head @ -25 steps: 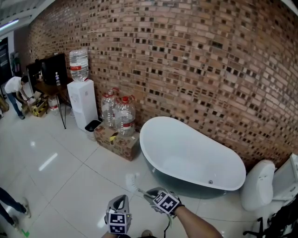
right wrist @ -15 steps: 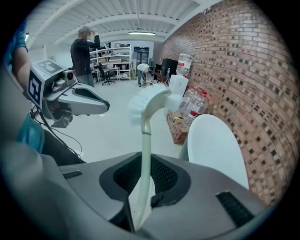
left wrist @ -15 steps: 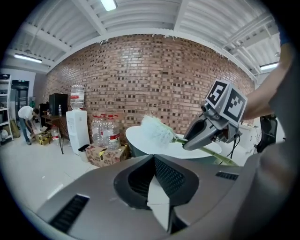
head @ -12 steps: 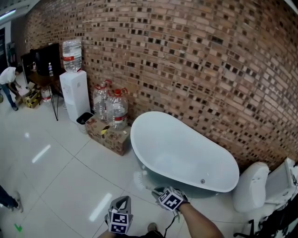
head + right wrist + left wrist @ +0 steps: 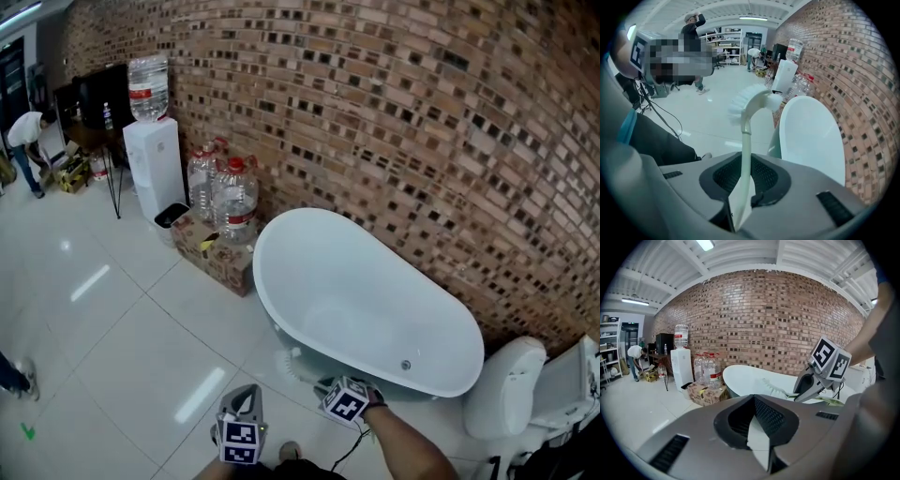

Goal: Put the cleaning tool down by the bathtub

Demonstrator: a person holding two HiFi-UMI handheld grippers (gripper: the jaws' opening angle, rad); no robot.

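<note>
The step in hand looks like the set-down itself. The cleaning tool [image 5: 289, 365] is a white long-handled brush, held low over the floor [image 5: 141, 347] just beside the bathtub [image 5: 361, 300]. It is at the tub's near side, with its bristle head close to the dark outer wall; whether the head already touches the tile I cannot tell.

To do it well, I would lower the brush until head and handle both rest on the tile just beside the tub. Only then would I part the jaws, so it neither drops nor rolls. Keep the head off the tub wall, and draw back along the handle rather than sideways.

The right hand-held gripper [image 5: 323, 384] is closed partway, with the pale brush handle pinched between its jaws and running out towards the tub. The left hand-held gripper [image 5: 246, 398], farther from the tub, has its jaws together — it holds nothing and touches nothing.
</note>
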